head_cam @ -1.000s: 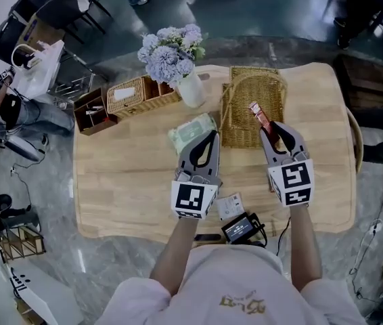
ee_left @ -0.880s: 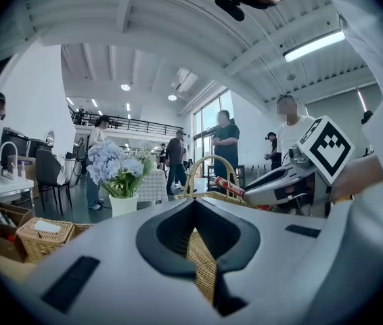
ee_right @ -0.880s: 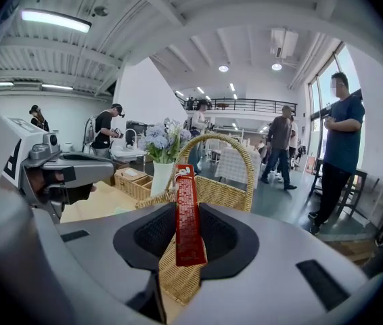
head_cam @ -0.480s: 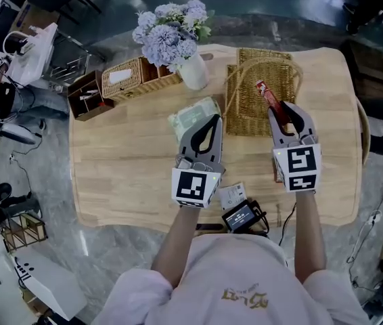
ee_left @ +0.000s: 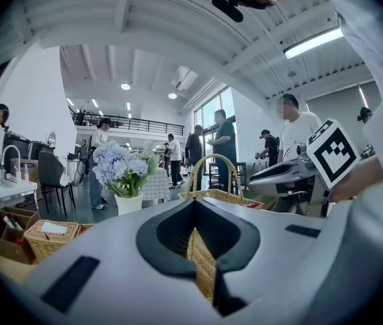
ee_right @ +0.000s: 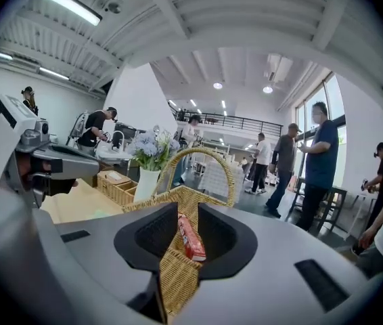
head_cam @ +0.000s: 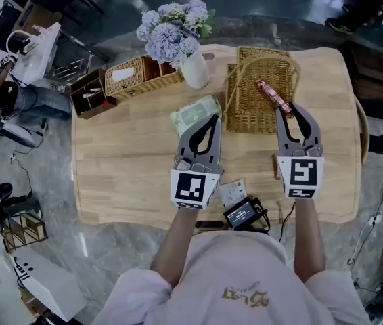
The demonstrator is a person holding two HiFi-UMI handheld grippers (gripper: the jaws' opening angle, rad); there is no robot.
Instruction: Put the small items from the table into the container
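Wooden table (head_cam: pixel 124 175): right gripper (head_cam: pixel 289 108) jaws clamp the red snack packet (head_cam: pixel 273 95), which projects beyond their tips over the wicker basket (head_cam: pixel 245 124), apparently poised for release there. Left gripper (head_cam: pixel 212 118), jaws together, holds nothing.

Big open-plan hall, office or showroom type: high ribbed ceiling (ee_left: pixel 144 19) with strip lights (ee_left: pixel 313 42), mezzanine railing (ee_right: pixel 229 122), tall windows (ee_left: pixel 218 107), people (ee_right: pixel 321 168) standing around, wooden table (head_cam: pixel 130 168) on stone floor (head_cam: pixel 110 249).
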